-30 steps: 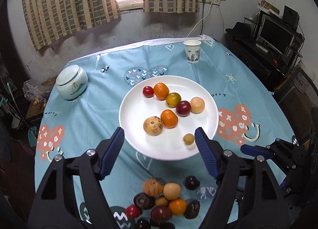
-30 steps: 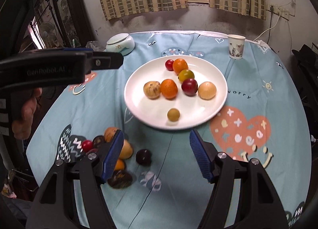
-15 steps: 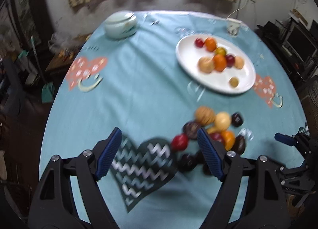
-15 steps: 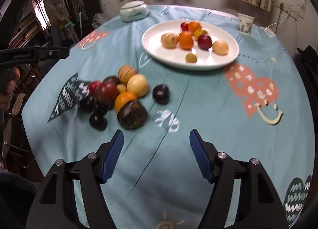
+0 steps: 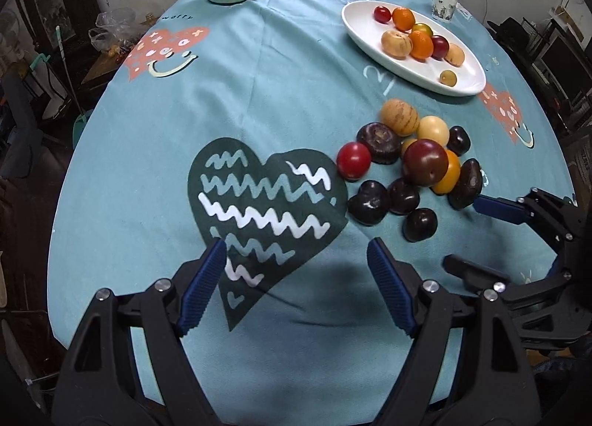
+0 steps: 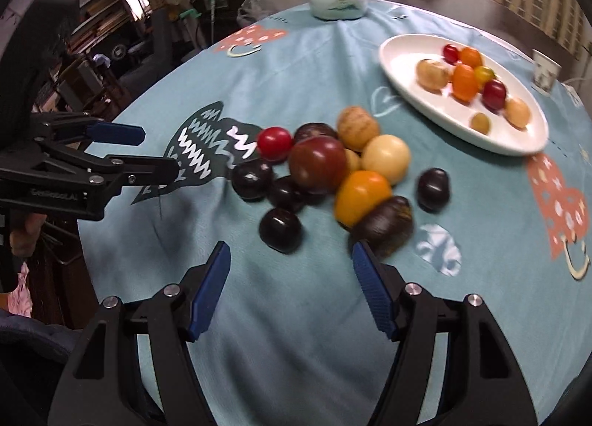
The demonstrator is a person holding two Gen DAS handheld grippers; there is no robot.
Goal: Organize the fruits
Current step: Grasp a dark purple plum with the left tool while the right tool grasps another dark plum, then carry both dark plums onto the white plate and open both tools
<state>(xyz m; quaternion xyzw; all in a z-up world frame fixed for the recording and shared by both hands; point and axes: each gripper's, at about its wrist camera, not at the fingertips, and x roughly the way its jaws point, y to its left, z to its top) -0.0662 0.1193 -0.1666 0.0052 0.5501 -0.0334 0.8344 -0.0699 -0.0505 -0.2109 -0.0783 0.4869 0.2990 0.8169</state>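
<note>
Left gripper (image 5: 296,281) hangs wide open and empty over the tablecloth (image 5: 259,93); right gripper (image 6: 290,274), jaws just narrowing, grips nothing, the fruit pile (image 6: 325,167) lying loose beside the plate (image 6: 407,67).

Left gripper (image 5: 296,278) angled steeply down, jaws just widened, empty; right gripper (image 6: 290,274) tilted down, jaws just narrowed, empty
</note>
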